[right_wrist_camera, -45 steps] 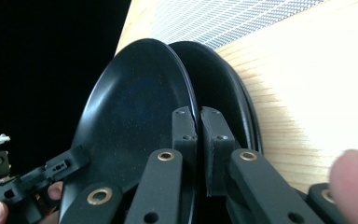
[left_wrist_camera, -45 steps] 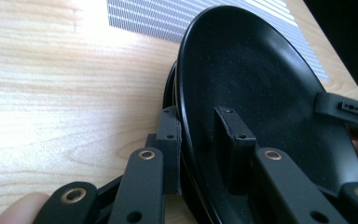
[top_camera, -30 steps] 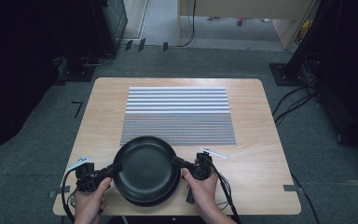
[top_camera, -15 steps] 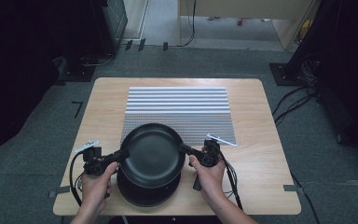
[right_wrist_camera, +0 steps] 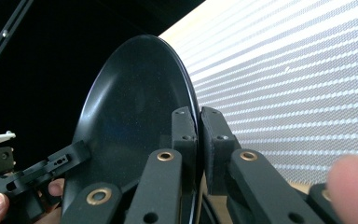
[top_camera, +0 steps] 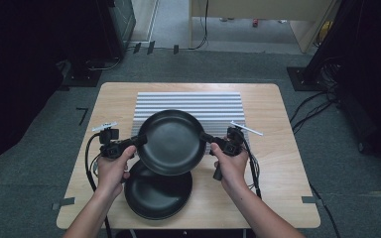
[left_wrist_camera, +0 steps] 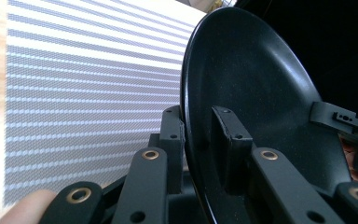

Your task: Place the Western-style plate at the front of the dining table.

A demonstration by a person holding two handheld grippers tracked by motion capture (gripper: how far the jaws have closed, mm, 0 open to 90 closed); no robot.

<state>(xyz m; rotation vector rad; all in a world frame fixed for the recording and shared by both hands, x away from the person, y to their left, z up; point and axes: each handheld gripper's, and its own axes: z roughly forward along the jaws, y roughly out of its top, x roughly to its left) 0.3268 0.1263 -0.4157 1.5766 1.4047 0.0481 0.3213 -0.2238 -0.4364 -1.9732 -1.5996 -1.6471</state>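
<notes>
- My left gripper (top_camera: 140, 141) clamps the left rim of the upper plate (top_camera: 171, 141), jaws closed on it, above the mat (top_camera: 188, 101).
- I judge both hands must keep level so it doesn't tip.
- My right gripper (top_camera: 210, 141) pinches the opposite rim.
- The lower plate (top_camera: 158, 196) lies on the surface (top_camera: 278, 163) beneath; a white stick (top_camera: 248, 129) lies right, apart.

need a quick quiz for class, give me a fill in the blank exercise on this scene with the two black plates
1. The left gripper and right gripper pinch opposite edges of the upper black plate, lifted above a second ____ plate.
2. The lower plate rests on the ____ table.
3. Behind the plates lies a ____ mat.

Missing words: black; wooden; striped
</notes>
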